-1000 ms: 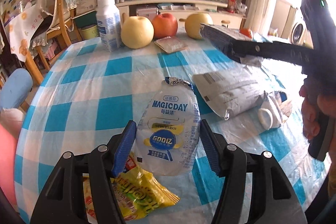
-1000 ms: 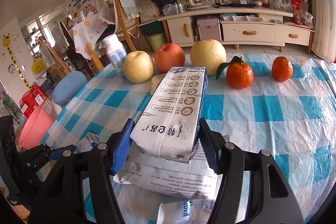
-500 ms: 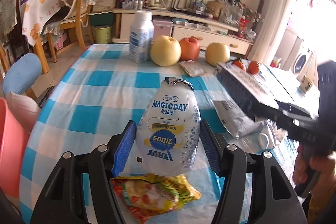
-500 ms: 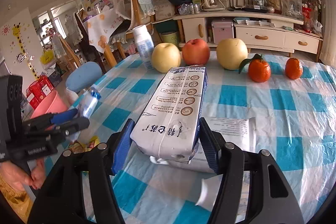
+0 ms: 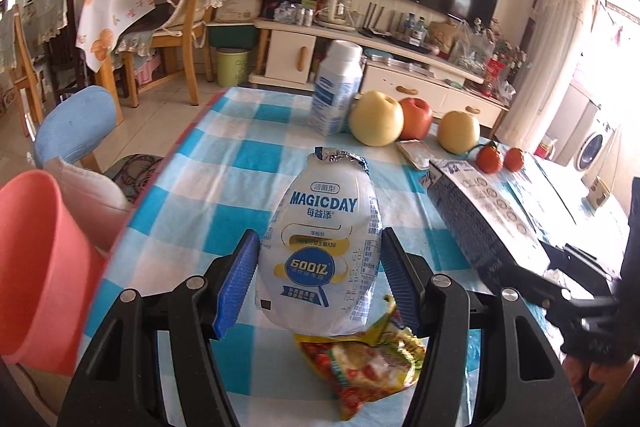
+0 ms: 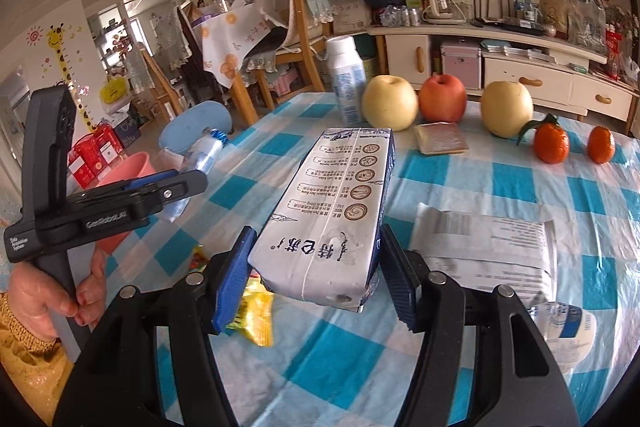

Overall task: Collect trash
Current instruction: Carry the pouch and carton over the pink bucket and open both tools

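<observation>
the left gripper (image 5: pixel 318 271) is clamped on a white bottle (image 5: pixel 322 247), held above the checked counter (image 5: pixel 224 163) near a pink bin (image 5: pixel 40 267). the right gripper (image 6: pixel 316 269) grips a milk carton (image 6: pixel 336 211) over the counter; a yellow wrapper (image 5: pixel 368 359) lies below.

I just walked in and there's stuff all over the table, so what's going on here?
A person is clearing trash off a blue checked table with a handheld gripper in each hand. The left gripper is shut on an empty MAGICDAY drink bottle, the right gripper on a milk carton. A pink bucket sits off the table's edge. A yellow snack wrapper and a grey mailer bag are left on the table beside the fruit.
</observation>
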Demonstrator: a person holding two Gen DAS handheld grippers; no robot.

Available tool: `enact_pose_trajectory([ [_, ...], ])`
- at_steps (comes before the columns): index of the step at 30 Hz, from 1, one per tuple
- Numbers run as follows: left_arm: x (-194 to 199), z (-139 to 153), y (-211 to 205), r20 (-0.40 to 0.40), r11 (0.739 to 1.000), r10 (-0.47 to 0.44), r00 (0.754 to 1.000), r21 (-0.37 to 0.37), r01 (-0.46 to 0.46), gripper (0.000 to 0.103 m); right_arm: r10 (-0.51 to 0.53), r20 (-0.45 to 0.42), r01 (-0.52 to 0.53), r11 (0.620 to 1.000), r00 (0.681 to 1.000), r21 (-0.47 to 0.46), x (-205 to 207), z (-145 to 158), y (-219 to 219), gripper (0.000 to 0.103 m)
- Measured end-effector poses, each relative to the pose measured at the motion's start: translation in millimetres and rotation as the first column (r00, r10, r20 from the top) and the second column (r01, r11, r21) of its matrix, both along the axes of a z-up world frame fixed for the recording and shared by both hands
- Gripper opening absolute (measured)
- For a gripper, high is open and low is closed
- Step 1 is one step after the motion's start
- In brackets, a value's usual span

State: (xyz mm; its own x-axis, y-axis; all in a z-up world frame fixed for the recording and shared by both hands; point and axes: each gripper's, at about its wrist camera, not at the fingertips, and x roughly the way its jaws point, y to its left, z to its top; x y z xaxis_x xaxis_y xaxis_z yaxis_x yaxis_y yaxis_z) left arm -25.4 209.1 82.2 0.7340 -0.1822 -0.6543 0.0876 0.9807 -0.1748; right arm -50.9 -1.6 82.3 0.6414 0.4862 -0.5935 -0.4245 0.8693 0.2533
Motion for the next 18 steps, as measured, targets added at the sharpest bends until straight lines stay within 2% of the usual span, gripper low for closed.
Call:
enact_pose_trajectory([
  [10, -8, 18, 50, 0.032, 0.994, 0.109, 0.994, -0.014, -0.109, 0.062, 0.119, 0.014, -0.119, 0.993, 0.993, -0.001, -16, 19, 67, 0.062],
  [15, -16, 26, 85, 0.045, 0.981, 0.194, 0.980, -0.021, -0.193, 0.062, 0.196, 0.037, -0.196, 0.981, 0.980, -0.005, -21, 35, 109, 0.062],
  [18, -21, 29, 118, 0.046, 0.963, 0.268, 0.962, -0.024, -0.267, 0.062, 0.255, 0.054, -0.254, 0.967, 0.966, -0.023, -24, 45, 140, 0.062],
])
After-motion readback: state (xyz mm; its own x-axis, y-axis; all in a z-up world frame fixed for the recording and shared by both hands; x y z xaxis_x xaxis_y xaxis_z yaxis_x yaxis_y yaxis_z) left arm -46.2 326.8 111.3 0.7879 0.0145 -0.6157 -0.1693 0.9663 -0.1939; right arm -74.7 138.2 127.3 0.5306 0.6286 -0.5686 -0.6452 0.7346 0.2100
